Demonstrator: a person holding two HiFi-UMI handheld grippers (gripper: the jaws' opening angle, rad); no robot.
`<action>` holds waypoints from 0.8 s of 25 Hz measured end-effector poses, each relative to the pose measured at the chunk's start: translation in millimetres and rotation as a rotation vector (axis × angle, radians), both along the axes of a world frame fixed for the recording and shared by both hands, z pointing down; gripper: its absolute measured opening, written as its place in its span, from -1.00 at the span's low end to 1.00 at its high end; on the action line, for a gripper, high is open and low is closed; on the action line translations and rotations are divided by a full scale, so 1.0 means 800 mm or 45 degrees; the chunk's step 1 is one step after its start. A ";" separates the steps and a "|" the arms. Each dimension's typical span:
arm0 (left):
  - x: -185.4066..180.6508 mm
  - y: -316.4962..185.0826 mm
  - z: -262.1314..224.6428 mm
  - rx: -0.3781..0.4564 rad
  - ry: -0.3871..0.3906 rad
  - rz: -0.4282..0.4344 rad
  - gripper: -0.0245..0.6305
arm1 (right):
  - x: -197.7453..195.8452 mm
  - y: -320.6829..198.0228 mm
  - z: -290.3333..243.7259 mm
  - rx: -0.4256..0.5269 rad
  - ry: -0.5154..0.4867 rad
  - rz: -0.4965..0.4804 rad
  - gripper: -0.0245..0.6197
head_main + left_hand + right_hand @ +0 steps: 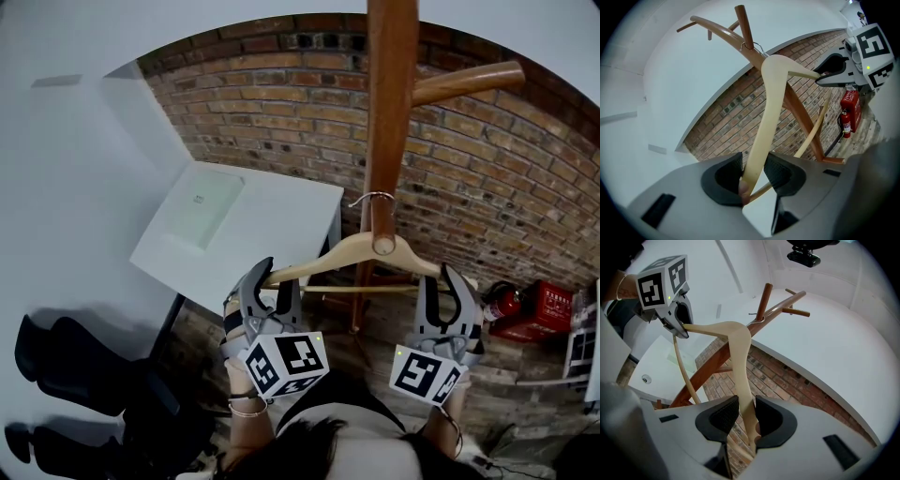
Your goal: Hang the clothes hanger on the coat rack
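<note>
Your clothes hanger (330,258) is pale bare wood with a thin crossbar (347,289) and a wire hook (372,199). It sits roughly level, right up against the dark wooden pole of the coat rack (389,103). In the right gripper view the hook lies at the base of an upward-slanting peg (764,298), but I cannot tell whether it bears on that peg. A brick wall (506,178) stands behind the rack. A white bench (281,225) carrying a pale flat sheet (202,208) sits to your left, and a black chair (66,361) is below it. A red fire extinguisher (503,302) and a red crate (548,311) are on the floor to your right. Your left claw (752,173) is clamped narrowly on the hanger's left arm near its tip. Your right claw (746,416) is pinched the same way on the right arm.
</note>
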State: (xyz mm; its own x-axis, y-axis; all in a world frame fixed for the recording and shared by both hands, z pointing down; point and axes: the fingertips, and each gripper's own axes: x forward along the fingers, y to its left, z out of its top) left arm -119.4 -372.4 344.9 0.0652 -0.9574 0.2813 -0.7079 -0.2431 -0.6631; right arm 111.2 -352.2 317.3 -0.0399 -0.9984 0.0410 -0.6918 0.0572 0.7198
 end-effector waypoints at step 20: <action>0.003 -0.001 0.000 0.075 0.029 0.029 -0.47 | 0.000 0.001 0.009 -0.022 -0.116 -0.047 -0.54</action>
